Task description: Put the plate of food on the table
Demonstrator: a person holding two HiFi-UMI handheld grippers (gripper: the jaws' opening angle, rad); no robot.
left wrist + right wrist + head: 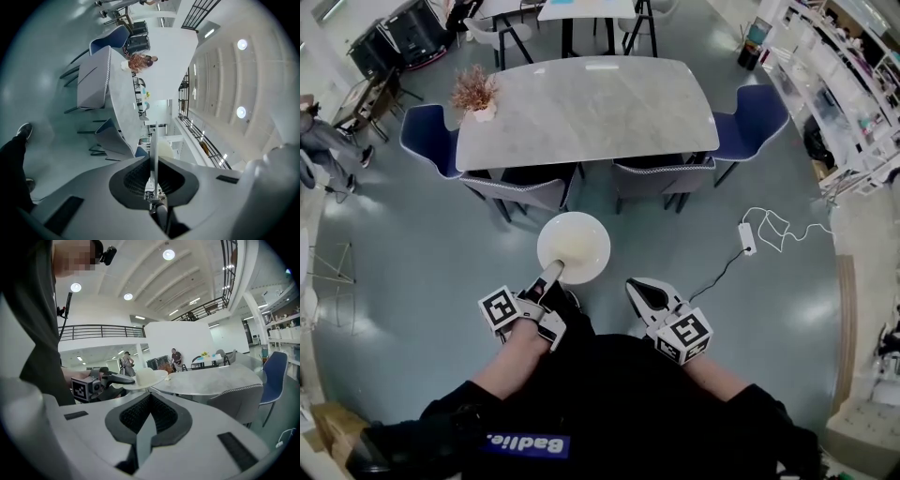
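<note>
Gripping the plate [573, 247] by its near rim, your left gripper [554, 273] holds it short of the table [600, 112], stiff, breakable, probably tippy from one edge; your right gripper [641, 290] is closed, empty.

bright ceiling lamps [168, 254], sharp frames, fisheye-warped edges.

The left gripper [553, 272] is rolled on its side. Its jaws pinch the near rim of a plate [575, 246], one above and one beneath. Beside it, the right gripper [636, 287] points the same way, jaws together and empty. The left forearm [511, 352] and right forearm [717, 373] reach forward from dark sleeves.
</note>
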